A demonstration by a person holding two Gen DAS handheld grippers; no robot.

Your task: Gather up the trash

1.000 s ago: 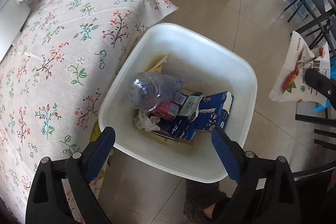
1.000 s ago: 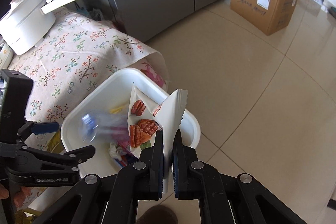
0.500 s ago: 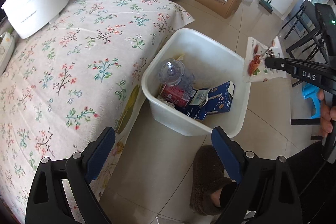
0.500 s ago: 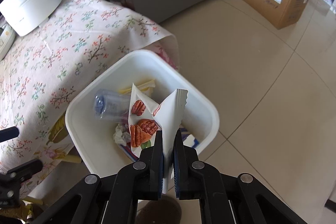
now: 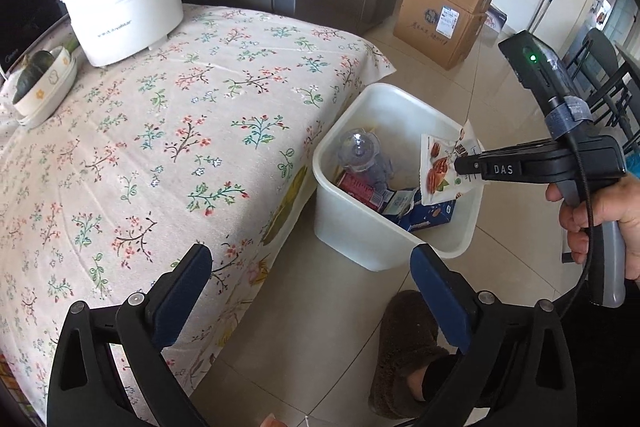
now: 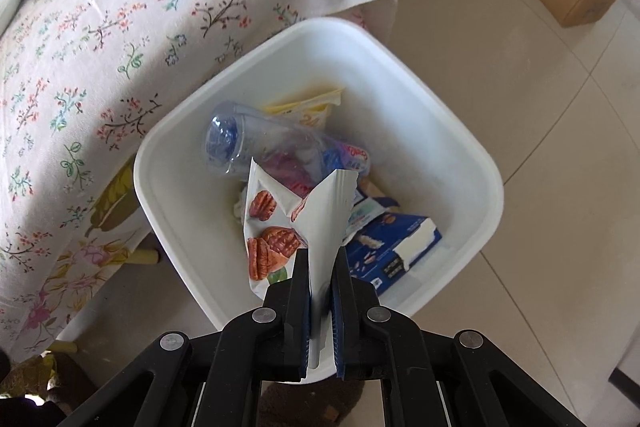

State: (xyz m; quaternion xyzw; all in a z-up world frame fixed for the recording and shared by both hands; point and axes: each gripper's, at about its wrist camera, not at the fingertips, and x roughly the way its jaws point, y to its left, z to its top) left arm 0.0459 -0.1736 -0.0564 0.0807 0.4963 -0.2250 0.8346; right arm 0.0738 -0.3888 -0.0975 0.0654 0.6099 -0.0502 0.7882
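Right claw [image 6: 320,291]: clamped on one nut bag [image 6: 296,223], white with pecan print, hanging over the bin [image 6: 472,155]. The bag's lower part sits inside the bin's rim line; whether it touches the trash below cannot be told.

Left claw [image 5: 312,291]: jaws wide and still opening, nothing between them. It hangs over the floor just beside the desk [image 5: 168,147] edge, apart from the bin.

Count in the bin:
- 1 clear bottle [image 6: 248,143], lying on its side
- 1 red can [image 5: 360,189], partly under the bottle
- 1 blue box [image 6: 396,247], against the near wall
- 1 yellow wrapper [image 6: 308,107], at the far wall
- crumpled paper, mostly hidden

Around: 1 bin, on the tiled floor against the hanging floral cloth. On the desk: 1 white pot [image 5: 128,15] with long handle, 1 bowl [image 5: 44,87] at the far left. 2 stacked cartons [image 5: 448,7] by the wall. 1 slipper [image 5: 404,339] on the floor near the bin.
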